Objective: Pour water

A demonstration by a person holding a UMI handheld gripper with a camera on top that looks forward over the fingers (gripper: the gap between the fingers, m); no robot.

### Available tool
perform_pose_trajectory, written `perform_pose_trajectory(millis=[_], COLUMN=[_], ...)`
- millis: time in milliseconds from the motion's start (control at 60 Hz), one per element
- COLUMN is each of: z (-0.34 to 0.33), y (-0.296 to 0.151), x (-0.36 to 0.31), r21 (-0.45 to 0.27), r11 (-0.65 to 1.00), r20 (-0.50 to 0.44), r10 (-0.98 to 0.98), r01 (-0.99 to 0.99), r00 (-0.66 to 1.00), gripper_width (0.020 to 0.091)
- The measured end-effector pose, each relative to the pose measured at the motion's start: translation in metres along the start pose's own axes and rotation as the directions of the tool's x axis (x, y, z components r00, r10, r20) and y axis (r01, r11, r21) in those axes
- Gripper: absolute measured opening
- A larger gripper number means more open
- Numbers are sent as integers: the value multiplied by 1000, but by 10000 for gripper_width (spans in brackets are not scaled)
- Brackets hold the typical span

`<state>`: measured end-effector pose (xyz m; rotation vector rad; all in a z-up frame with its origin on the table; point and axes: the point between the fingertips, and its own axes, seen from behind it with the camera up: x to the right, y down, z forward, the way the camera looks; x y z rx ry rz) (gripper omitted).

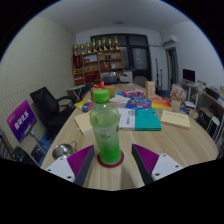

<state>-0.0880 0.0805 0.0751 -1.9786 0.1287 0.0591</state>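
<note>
While my gripper (111, 165) sits released around the bottle (105, 128) at 12 o'clock — off-centre squeeze could tip it on the counter (170, 145).

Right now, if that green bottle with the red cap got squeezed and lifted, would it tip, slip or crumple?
The green bottle stands tall and narrow on a red coaster, so a sideways push would probably tip it. It looks like thin clear plastic, likely to dent under a squeeze. It seems nearly full, so fairly heavy. It stands between the open fingers of the hand-held gripper.
</note>
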Motion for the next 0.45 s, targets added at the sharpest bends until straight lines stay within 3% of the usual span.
perform_pose_trajectory(millis=[350, 450], z=[-198, -257], y=[-31, -31], x=[-71, -100], r21=[43, 23], r11=[997, 999], r20=[-48, -39], r10=[-58, -43], r01=[60, 44], r00=[997, 998], gripper_width=[829, 832])
